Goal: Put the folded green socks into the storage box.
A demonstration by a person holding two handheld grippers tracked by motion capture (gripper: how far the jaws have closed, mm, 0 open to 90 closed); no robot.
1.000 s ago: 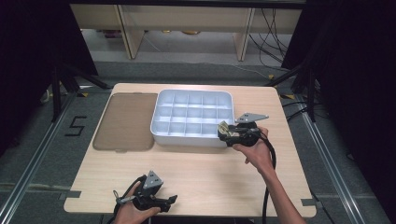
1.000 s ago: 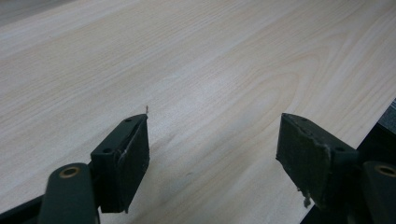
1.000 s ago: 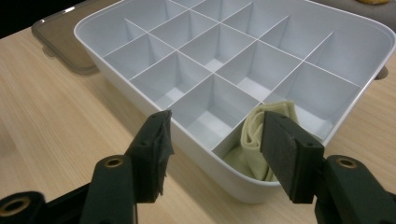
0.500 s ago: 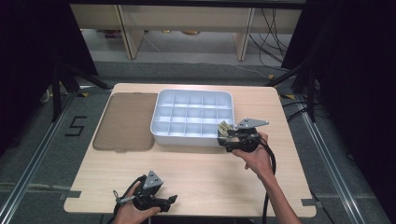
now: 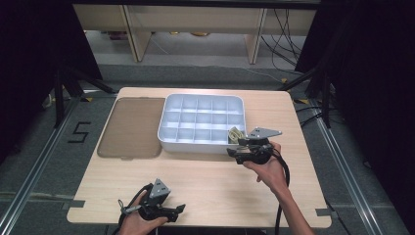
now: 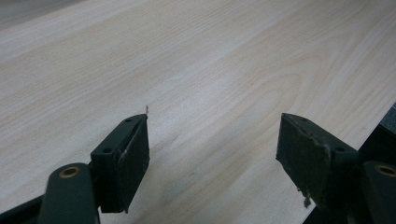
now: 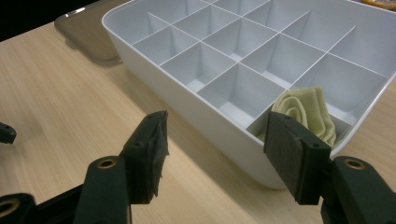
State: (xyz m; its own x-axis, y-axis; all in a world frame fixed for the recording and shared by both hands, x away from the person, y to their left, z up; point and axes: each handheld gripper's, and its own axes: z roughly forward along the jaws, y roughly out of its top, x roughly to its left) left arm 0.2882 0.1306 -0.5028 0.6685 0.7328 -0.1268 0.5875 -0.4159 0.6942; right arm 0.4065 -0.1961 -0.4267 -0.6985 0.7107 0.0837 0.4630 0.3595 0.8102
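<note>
A white tray divided into many compartments stands at the middle of the wooden table. A rolled pale yellow-green cloth lies in its front right compartment, seen close up in the right gripper view as cloth. My right gripper is just outside the tray's front right corner. Its jaws are open and nothing is between them; in its own view, the right gripper frames the tray wall. My left gripper rests low near the table's front left, and in its own view the left gripper is open over bare wood.
A flat brown translucent lid lies on the table to the left of the tray. The table's near edge runs just beside my left gripper. Black cables trail from both grippers toward the person.
My right gripper has drawn back slightly from the tray toward the near side. The cloth stays in its compartment. My left gripper has not moved.
</note>
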